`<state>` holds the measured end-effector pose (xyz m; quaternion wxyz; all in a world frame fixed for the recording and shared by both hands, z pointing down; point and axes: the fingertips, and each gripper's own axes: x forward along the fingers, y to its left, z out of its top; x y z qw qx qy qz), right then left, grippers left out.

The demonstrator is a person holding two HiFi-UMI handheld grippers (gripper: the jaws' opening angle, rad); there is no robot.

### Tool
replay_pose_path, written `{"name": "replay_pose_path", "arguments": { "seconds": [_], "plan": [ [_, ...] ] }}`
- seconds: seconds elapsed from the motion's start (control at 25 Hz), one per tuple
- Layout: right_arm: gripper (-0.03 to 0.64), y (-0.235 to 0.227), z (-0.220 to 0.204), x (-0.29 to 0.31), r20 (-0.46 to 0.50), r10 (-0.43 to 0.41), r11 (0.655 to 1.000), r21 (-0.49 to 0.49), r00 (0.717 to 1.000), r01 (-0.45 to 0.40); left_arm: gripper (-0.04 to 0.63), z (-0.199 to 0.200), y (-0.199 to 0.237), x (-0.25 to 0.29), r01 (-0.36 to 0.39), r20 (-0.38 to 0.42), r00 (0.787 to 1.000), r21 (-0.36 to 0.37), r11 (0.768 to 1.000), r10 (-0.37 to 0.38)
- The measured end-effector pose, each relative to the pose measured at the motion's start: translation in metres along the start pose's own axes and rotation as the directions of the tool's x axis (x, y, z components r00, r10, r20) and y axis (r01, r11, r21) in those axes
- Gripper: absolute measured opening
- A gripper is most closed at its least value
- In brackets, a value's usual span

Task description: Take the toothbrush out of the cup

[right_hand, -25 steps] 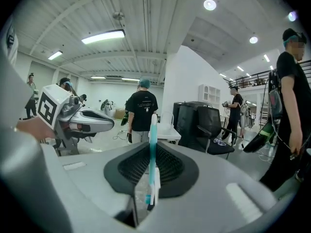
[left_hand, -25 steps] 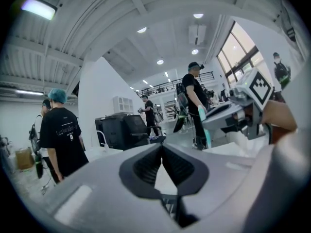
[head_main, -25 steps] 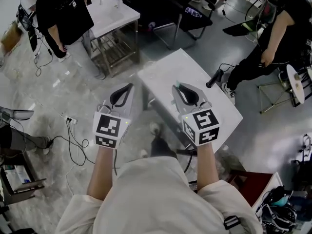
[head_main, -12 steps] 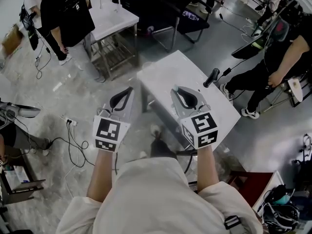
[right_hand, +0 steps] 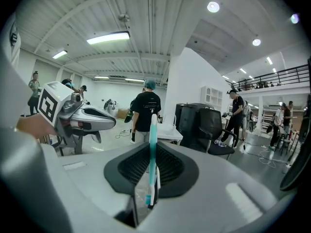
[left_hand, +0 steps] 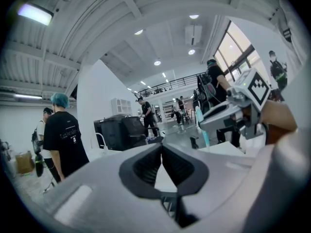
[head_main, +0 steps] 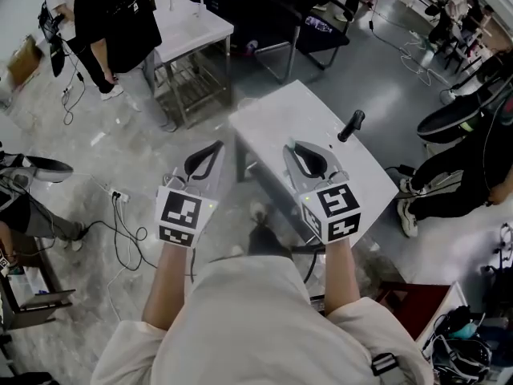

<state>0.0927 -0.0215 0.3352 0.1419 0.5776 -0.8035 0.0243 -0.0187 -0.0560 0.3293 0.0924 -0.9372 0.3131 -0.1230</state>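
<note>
**Head view and both gripper views.** The right gripper (head_main: 292,146) is seen against the near edge of the white tabletop (head_main: 276,115). Its fingers (right_hand: 129,166) are clamped on the teal toothbrush (right_hand: 152,149). The toothbrush is held in the gap between them, with one end protruding past the tips toward twelve o'clock in the right gripper view.

The left gripper (head_main: 215,147) is carried over the floor at nine o'clock of the right one. Its fingers (left_hand: 143,166) are closed tip to tip, with nothing between them.

Little has altered since a second earlier: both grippers have been shifted only slightly, and the grip on the toothbrush is unchanged. No cup can be made out with certainty. The toothbrush is therefore judged to be already free of the cup, so that at most setting it down remains.
</note>
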Motion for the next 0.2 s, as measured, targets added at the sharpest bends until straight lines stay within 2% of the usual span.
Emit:
{"name": "replay_pose_path", "arguments": {
  "seconds": [0.2],
  "plan": [
    [0.043, -0.0016, -0.0006, 0.0038, 0.000, 0.000, 1.000, 0.003, 1.000, 0.000, 0.003, -0.0035, 0.0024, 0.0028, 0.001, -0.008, 1.000, -0.003, 1.000, -0.001]
  ]
}}
